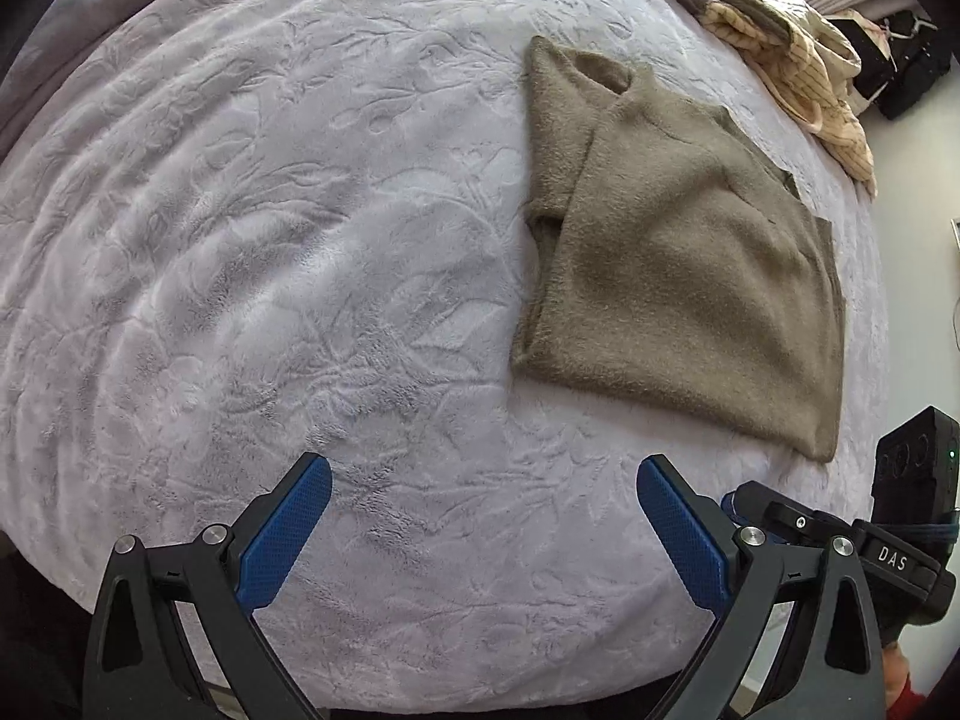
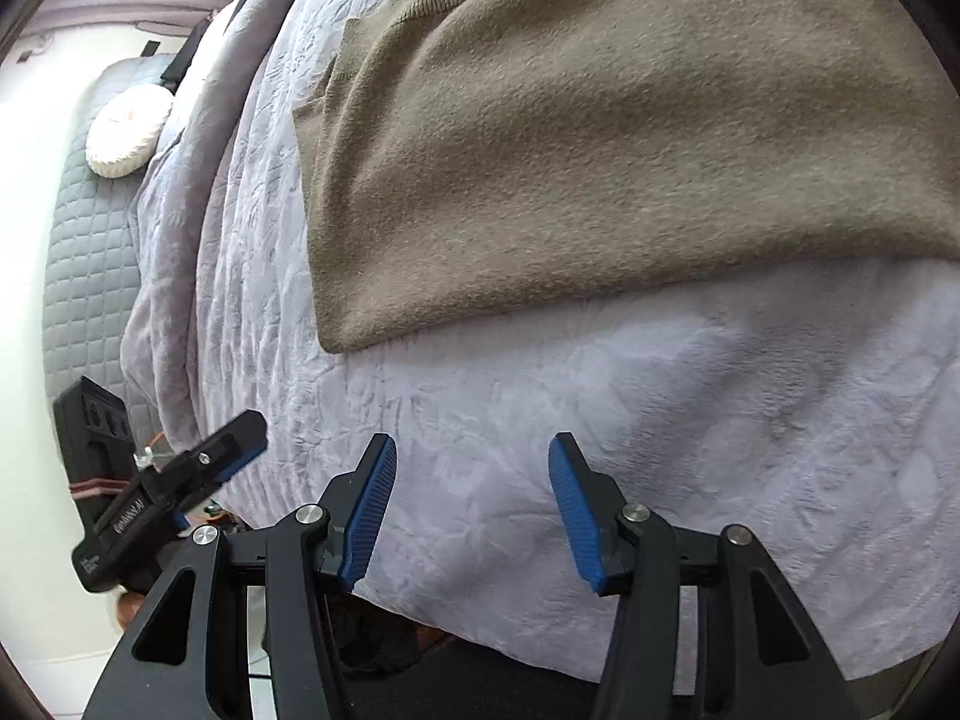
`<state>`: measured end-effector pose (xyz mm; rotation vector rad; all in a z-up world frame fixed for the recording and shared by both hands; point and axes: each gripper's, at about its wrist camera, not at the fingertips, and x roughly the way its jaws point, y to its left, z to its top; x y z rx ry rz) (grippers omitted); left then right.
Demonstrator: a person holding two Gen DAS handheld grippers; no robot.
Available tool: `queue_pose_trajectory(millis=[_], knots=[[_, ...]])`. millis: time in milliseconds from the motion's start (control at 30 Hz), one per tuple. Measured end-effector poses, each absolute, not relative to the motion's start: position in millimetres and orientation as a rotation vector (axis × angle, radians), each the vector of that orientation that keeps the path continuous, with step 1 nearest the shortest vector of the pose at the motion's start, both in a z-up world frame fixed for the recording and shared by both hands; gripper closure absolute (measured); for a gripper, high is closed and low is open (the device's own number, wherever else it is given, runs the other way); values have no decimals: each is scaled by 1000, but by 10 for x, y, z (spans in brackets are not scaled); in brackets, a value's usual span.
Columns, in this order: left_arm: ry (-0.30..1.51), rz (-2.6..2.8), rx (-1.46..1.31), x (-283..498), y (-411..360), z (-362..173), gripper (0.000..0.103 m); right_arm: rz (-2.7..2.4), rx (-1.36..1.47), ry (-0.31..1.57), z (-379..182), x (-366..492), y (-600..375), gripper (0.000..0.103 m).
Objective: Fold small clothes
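Note:
An olive-brown fuzzy sweater [image 1: 678, 252] lies flat on the pale lilac embossed blanket [image 1: 270, 210], its sides folded in, neck toward the far end. My left gripper [image 1: 483, 474] hangs open over bare blanket, short of the sweater's near hem and to its left. In the right wrist view the sweater [image 2: 600, 138] fills the upper half, its hem edge crossing the frame. My right gripper [image 2: 474, 450] is open above the blanket [image 2: 690, 420], just short of that hem, with nothing between its blue pads. Each gripper shows in the other's view: right gripper [image 1: 780, 522], left gripper [image 2: 198, 474].
A heap of beige and cream striped clothes [image 1: 798, 60] lies at the bed's far right edge. A grey quilted seat [image 2: 90, 240] with a round white cushion [image 2: 129, 132] stands beside the bed. The bed's front edge [image 2: 480, 630] runs just under my right gripper.

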<state>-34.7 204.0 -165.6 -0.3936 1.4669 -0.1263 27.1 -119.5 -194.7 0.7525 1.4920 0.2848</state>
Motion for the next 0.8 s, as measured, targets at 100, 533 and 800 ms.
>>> queue_pose_trajectory(millis=[100,533,800], knots=[[1462,-106,-390,-347,2051,-1671,1,300,881,1467,-2099,354,-1096,46],[1512,-91,-379,-329,2128,-1842,1,239,1229,1314,-2446,555,-1145,41],[1518,-84,-364,-319,2116,-1883,1,232,1382,1247,-2585,636,-1057,39]])
